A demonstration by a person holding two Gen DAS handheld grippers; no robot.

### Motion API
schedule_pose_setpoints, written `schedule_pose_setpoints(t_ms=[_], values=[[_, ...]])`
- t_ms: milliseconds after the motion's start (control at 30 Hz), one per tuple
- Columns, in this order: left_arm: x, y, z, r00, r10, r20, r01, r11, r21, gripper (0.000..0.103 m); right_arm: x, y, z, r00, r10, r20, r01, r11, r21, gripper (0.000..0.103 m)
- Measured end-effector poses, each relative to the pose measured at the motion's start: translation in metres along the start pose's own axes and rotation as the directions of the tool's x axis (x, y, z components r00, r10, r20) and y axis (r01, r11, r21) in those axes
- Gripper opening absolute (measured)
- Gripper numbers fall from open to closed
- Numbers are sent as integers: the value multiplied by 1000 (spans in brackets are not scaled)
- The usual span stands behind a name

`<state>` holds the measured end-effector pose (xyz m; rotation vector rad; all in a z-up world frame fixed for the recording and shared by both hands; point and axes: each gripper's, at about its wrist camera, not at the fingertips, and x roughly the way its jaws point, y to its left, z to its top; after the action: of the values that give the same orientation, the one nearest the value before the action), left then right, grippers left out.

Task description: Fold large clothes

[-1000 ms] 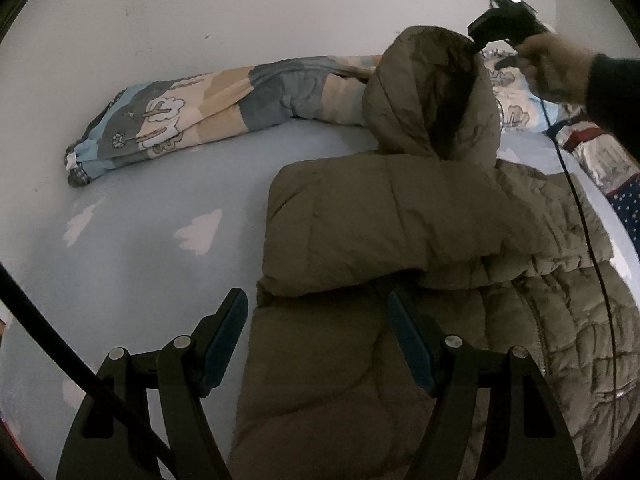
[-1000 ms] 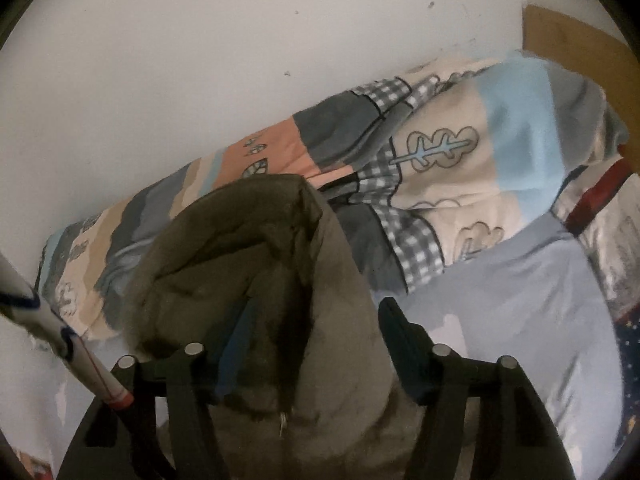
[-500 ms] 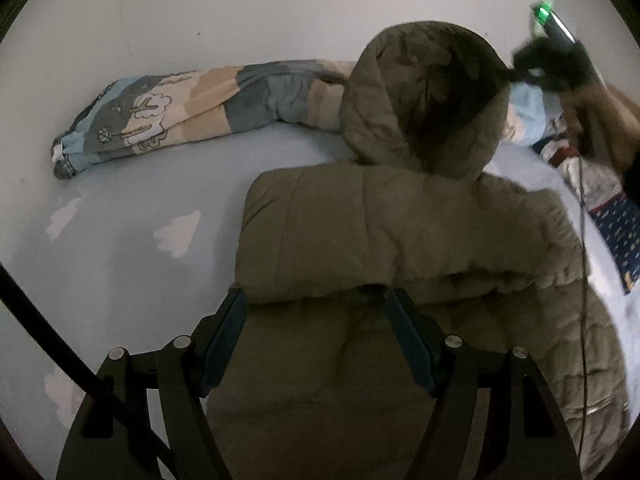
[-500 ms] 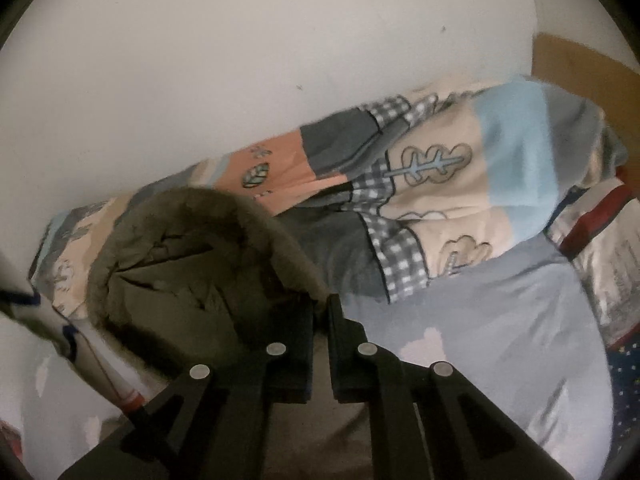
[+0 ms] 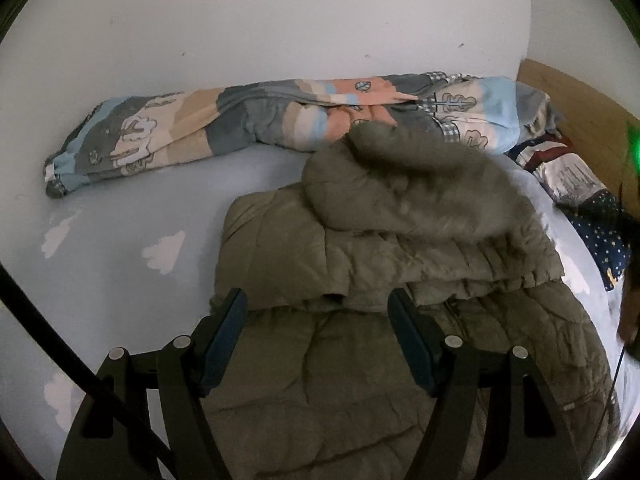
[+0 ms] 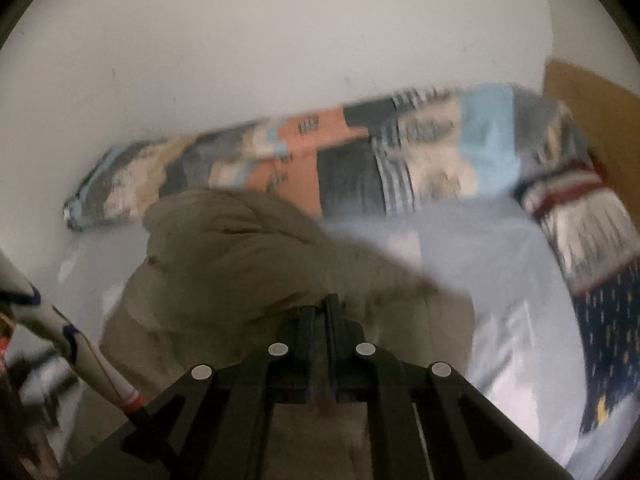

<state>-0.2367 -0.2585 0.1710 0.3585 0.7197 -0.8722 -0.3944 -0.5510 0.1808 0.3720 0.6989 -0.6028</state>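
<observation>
The left gripper (image 5: 318, 336) hovers with its jaws wide apart and nothing between them, the olive coat (image 5: 360, 360) spread on the pale blue sheet (image 5: 120, 280) directly beneath and ahead of them; the coat's hood (image 5: 404, 184) lies folded down over the shoulders, beyond the fingertips; a patterned quilt (image 5: 240, 128) runs along the wall farther off; the right gripper (image 6: 319, 312) has its jaws nearly together, pinching the coat's fabric, though the view is blurred.
</observation>
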Motion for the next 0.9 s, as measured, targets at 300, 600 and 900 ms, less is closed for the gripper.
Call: schedule_pose_setpoints(t_ms=[300, 600, 900], values=[[4, -6, 3, 1000, 0, -1, 0, 1000, 22, 72, 33, -46, -73, 990, 25, -137, -5, 990, 142, 2], [62, -30, 85, 997, -69, -27, 68, 997, -20, 72, 29, 10, -7, 993, 120, -18, -118, 989, 85, 18], [172, -36, 60, 963, -9, -269, 5, 1000, -17, 74, 116, 30, -31, 985, 79, -155, -68, 995, 79, 48]])
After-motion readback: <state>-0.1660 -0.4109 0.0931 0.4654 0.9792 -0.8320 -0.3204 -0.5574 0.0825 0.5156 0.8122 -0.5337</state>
